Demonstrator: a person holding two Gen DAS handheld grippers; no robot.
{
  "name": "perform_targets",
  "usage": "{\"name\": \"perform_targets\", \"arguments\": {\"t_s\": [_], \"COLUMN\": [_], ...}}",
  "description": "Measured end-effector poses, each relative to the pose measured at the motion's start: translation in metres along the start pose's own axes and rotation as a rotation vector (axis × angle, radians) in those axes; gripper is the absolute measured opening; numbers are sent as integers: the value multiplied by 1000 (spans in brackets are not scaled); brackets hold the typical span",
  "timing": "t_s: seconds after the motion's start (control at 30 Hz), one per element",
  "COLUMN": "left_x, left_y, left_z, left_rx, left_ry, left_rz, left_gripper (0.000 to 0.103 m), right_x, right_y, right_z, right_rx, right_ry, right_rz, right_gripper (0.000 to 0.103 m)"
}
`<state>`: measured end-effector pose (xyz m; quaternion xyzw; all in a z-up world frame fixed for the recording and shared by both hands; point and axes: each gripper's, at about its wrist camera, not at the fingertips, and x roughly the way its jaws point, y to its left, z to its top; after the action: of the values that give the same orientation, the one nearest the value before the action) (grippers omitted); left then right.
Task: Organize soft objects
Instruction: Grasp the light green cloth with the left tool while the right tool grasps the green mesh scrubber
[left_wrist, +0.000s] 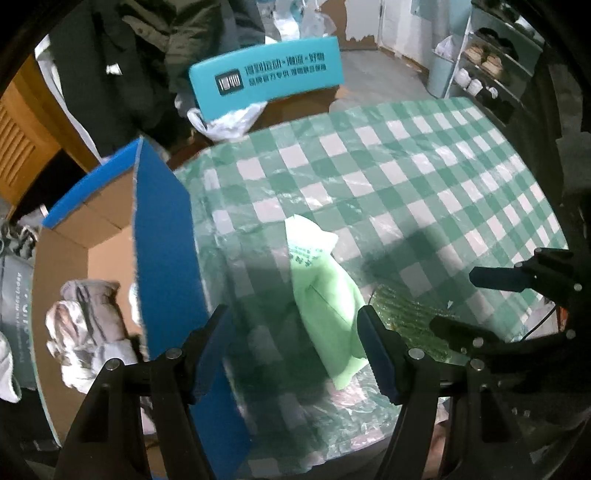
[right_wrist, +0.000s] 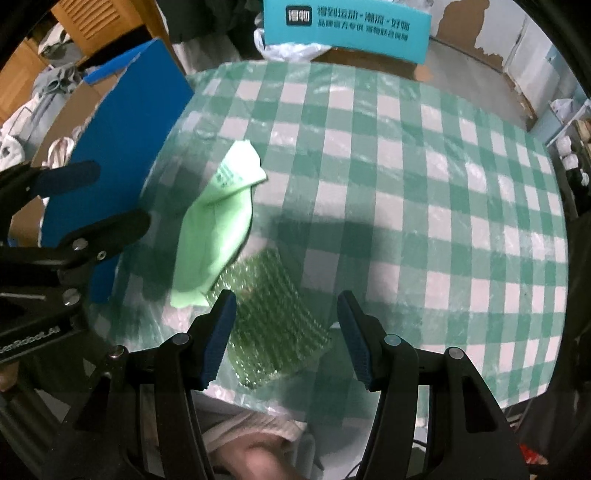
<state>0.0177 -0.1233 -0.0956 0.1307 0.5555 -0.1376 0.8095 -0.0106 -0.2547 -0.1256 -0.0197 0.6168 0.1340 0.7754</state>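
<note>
With both claws released and empty, the left claw (left_wrist: 295, 354) straddles the flat pale-green plastic pouch (left_wrist: 325, 295) and the right claw (right_wrist: 286, 339) the clear bubble-wrap sheet (right_wrist: 273, 314), both lying on the green-checked bench (right_wrist: 406, 184) beside the blue-flapped cardboard box (left_wrist: 162, 236), probably for pickup.

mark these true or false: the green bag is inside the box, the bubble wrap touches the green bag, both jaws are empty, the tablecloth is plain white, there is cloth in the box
1. The light green plastic bag is inside the blue-flapped cardboard box. False: it lies on the table's green and white checked tablecloth.
2. The clear bubble wrap sheet touches the green bag. True: one edge of the bag overlaps it.
3. Both sets of jaws are empty. True: the left gripper and right gripper stand open above the items, pressing on nothing.
4. The tablecloth is plain white. False: it is checked green and white.
5. There is cloth in the box. True: crumpled grey and white fabric sits inside.
</note>
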Motion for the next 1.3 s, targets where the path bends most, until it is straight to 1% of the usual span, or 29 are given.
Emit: {"name": "perform_targets", "arguments": {"t_s": [0.27, 0.43, 0.6, 0.67, 0.77, 0.9, 1.0, 1.1, 1.3], "left_x": [32, 45, 51, 52, 53, 55, 57, 59, 64], "left_y": [0, -2, -1, 0, 3, 7, 11, 14, 12], "left_z": [-10, -16, -16, -15, -14, -12, -9, -5, 8], "left_rx": [-65, -65, -72, -84, -105, -117, -134, -155, -161], "left_ry": [85, 128, 146, 153, 163, 166, 169, 174, 175], "left_rz": [-29, -25, -28, -37, -54, -62, -69, -84, -90], "left_gripper": [71, 71, 71, 71, 71, 71, 71, 71, 72], "right_x": [23, 38, 55, 60, 63, 65, 66, 66, 62], "right_y": [1, 4, 9, 6, -2, -20, -39, -56, -77], "right_z": [-8, -13, -18, -14, -11, -3, 4, 9, 6], "right_rx": [-13, -24, -67, -69, -38, 13, 70, 122, 167], "right_ry": [69, 102, 131, 124, 122, 112, 102, 97, 88], "right_rz": [10, 18, -30, -40, -43, -69, -99, -108, -125], "right_gripper": [57, 57, 57, 57, 57, 57, 57, 57, 57]}}
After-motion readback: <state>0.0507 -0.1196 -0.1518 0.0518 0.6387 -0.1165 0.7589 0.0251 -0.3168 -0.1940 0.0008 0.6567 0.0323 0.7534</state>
